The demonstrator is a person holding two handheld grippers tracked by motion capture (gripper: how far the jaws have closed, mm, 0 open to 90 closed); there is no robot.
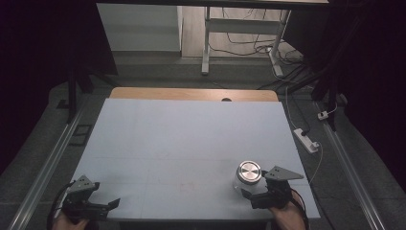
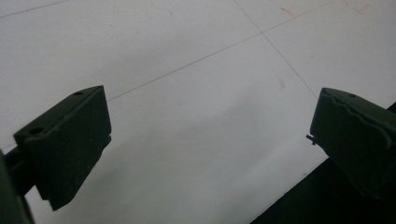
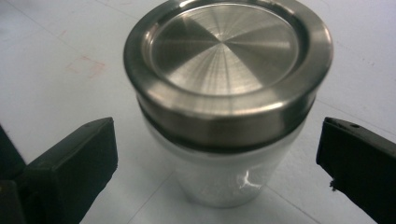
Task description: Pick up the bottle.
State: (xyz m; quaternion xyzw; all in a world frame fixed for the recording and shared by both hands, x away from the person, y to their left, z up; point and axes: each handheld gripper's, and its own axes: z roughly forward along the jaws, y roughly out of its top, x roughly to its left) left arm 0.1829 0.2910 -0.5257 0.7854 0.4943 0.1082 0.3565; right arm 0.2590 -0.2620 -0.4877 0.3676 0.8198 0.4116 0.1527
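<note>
A clear glass jar (image 1: 242,183) with a brushed steel lid (image 1: 249,172) stands upright on the white table top (image 1: 182,139), near its front right corner. My right gripper (image 1: 256,185) is just behind the jar on the near side and is open. In the right gripper view the jar (image 3: 224,182) and its lid (image 3: 228,60) stand between the two black jaws of the right gripper (image 3: 217,158), with a gap on each side. My left gripper (image 1: 106,194) is at the front left corner, open. In its own view the left gripper (image 2: 210,135) has only bare table between the jaws.
The table's front edge (image 2: 322,191) runs just under the left gripper's right jaw. A wooden strip (image 1: 191,93) borders the table's far side. A power strip (image 1: 306,139) with cables lies on the floor to the right, and desk legs (image 1: 206,48) stand beyond.
</note>
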